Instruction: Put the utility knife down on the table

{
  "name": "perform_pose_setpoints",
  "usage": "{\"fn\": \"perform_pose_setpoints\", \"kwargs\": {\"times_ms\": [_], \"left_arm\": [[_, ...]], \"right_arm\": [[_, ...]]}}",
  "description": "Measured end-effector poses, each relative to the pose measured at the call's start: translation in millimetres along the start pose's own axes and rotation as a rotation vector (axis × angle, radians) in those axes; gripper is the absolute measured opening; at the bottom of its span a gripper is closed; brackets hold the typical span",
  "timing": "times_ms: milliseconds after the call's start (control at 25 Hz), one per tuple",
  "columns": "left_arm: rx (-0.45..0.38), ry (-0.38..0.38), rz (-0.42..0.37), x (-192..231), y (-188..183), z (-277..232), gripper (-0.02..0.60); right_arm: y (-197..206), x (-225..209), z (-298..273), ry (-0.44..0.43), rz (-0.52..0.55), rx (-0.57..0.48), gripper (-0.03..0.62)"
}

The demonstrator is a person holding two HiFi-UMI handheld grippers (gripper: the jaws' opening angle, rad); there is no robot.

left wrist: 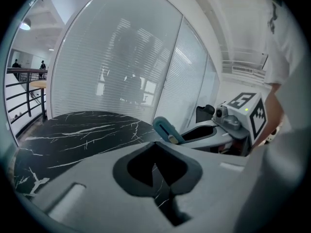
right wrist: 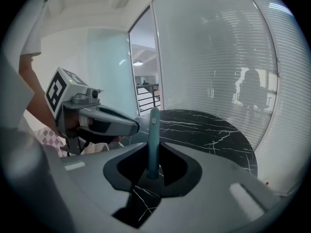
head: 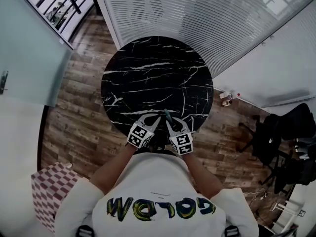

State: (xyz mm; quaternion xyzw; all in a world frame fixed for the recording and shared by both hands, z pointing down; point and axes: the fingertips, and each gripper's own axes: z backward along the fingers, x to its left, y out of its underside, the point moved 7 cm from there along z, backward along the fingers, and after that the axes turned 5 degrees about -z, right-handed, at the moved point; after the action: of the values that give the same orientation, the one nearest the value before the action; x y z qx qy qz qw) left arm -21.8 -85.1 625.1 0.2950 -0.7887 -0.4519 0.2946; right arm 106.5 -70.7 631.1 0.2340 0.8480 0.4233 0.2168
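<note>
A teal utility knife [head: 167, 115] sticks out forward from my right gripper [head: 171, 124], which is shut on its handle just above the near edge of the round black marble table [head: 148, 73]. In the right gripper view the knife [right wrist: 154, 135] stands upright between the jaws [right wrist: 152, 152], its tip over the tabletop [right wrist: 214, 130]. My left gripper [head: 153, 119] hovers close beside it on the left, shut with nothing in it [left wrist: 154, 147]. From the left gripper view the knife [left wrist: 167, 130] and the right gripper [left wrist: 214, 130] show just to the right.
A glass wall with blinds [head: 197, 19] runs behind the table. On the wooden floor stand a checkered box [head: 49, 191] at the lower left, small bottles [head: 228, 98] by the wall and black office chairs [head: 291, 127] at the right.
</note>
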Motion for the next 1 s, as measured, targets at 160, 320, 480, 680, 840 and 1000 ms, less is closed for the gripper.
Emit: {"fn": "perform_pose_setpoints", "kwargs": {"times_ms": [160, 320, 480, 680, 840, 1000], "left_arm": [[0.038, 0.003, 0.010, 3.7, 12.4, -5.3, 0.000], [0.074, -0.004, 0.032, 8.6, 27.0, -8.1, 0.000], [0.099, -0.005, 0.050, 11.0, 39.4, -11.0, 0.000], [0.122, -0.003, 0.070, 12.2, 48.4, -16.9, 0.000], [0.142, 0.004, 0.073, 12.5, 53.9, -23.7, 0.000], [0.170, 0.008, 0.084, 11.3, 63.9, -28.1, 0.000]], "right_arm": [[11.1, -3.2, -8.9, -0.002, 0.011, 0.042, 0.074], [24.2, -6.1, -16.2, -0.004, 0.020, 0.088, 0.074], [37.3, -8.5, -23.4, -0.002, 0.028, 0.132, 0.074], [50.4, -8.4, -33.1, -0.009, 0.022, 0.171, 0.074], [58.5, -10.0, -40.8, -0.010, 0.034, 0.205, 0.074], [67.5, -10.9, -45.5, -0.011, 0.042, 0.232, 0.074]]}}
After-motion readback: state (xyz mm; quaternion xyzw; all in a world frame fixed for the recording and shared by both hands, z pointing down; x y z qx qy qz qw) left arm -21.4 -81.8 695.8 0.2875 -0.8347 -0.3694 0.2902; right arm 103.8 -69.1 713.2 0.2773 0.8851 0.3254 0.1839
